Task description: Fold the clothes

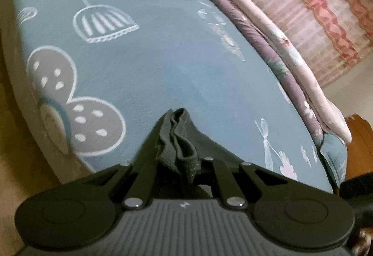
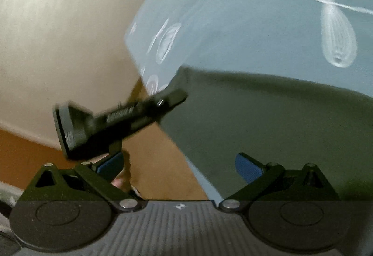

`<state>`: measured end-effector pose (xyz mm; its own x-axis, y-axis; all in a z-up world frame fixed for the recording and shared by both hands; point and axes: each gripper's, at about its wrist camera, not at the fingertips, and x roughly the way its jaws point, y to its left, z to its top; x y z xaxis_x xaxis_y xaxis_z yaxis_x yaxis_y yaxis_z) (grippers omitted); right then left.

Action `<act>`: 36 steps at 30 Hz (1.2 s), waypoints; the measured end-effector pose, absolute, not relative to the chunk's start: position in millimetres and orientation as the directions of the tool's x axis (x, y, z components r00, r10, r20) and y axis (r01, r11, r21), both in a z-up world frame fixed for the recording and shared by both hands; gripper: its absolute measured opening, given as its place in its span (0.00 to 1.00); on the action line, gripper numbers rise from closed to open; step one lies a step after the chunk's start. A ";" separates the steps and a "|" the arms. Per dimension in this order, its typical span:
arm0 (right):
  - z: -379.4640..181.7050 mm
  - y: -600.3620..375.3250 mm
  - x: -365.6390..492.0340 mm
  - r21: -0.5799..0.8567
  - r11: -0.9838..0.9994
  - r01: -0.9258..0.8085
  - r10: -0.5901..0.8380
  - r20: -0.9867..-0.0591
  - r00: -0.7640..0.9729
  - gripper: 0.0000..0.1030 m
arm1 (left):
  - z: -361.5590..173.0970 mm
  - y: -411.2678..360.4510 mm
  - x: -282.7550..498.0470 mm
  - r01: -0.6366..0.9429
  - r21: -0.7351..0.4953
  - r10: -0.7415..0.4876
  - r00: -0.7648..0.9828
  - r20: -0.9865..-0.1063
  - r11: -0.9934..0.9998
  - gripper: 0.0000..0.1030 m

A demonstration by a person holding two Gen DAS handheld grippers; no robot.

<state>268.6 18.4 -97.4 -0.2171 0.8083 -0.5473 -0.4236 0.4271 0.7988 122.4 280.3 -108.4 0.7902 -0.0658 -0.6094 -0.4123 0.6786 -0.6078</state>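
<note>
Our left tool (image 1: 178, 130) clamps bunched dark green garment (image 1: 179, 139) above the blue patterned bed (image 1: 139, 57); our right tool (image 2: 179, 167) stands open, empty.

The dark olive-green garment (image 1: 179, 139) lies partly spread on the blue patterned bedsheet (image 1: 151, 50), reaching toward that sheet's near edge, its plain cloth flat and smooth across the broad part seen from the right wrist. One end is gathered into a bunch of wrinkled folds with a ribbed hem, lifted a little off the bedsheet. That bunch is pinched tight between the nearly closed jaws of the left gripper (image 1: 180, 116), close to the sheet's near corner.
</note>
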 end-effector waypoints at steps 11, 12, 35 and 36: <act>-115.8 -17.5 281.7 0.888 0.453 -0.082 0.867 -0.460 -0.192 1.00 | -79.2 272.9 123.2 -0.303 -0.553 -0.086 0.818 -0.569 0.776 0.07; -116.2 -14.3 280.1 0.883 0.462 -0.078 0.860 -0.468 -0.203 1.00 | -76.4 271.7 123.2 -0.292 -0.553 -0.090 0.822 -0.562 0.780 0.07; -124.9 18.0 328.2 0.798 0.598 -0.067 0.799 -0.601 -0.027 1.00 | -62.9 261.6 112.4 -0.185 -0.540 -0.141 0.851 -0.506 0.821 0.08; -124.2 19.0 329.9 0.792 0.606 -0.077 0.793 -0.609 -0.020 1.00 | -63.2 262.0 112.5 -0.183 -0.542 -0.143 0.851 -0.505 0.820 0.08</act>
<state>330.0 19.0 -124.2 -0.0201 0.7933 -0.6085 -0.0765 0.6057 0.7920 112.5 262.0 -63.2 0.8513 -0.1434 -0.5047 -0.1831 0.8203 -0.5418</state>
